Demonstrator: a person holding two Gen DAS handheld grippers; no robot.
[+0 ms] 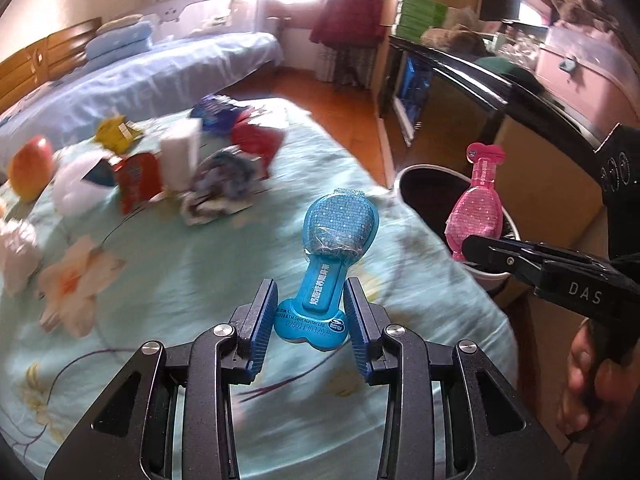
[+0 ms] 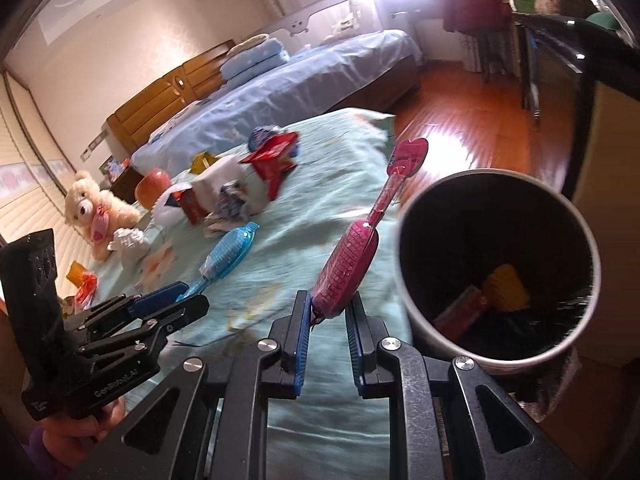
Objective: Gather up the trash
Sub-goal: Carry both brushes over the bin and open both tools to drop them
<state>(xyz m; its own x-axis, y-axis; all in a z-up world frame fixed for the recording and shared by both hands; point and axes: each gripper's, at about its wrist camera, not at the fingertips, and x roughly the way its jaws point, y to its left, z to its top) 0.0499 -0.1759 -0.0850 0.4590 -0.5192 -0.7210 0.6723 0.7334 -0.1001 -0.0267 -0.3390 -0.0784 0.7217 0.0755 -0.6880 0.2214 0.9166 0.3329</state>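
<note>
Blue packet [image 1: 320, 280] in left claw [image 1: 310, 312], pink packet [image 2: 346, 268] in right claw [image 2: 328, 312]

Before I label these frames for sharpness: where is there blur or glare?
Left wrist view: the wrapper pile on the bed is motion-smeared, the blue plastic package sharp, the window blown out. Right wrist view: window glare, bed cloth streaked, the pink plastic package fairly crisp.

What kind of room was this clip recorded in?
A bedroom, most likely: a bed with a wooden headboard and blue pillows, plus a teddy bear on the floral cover.
</note>
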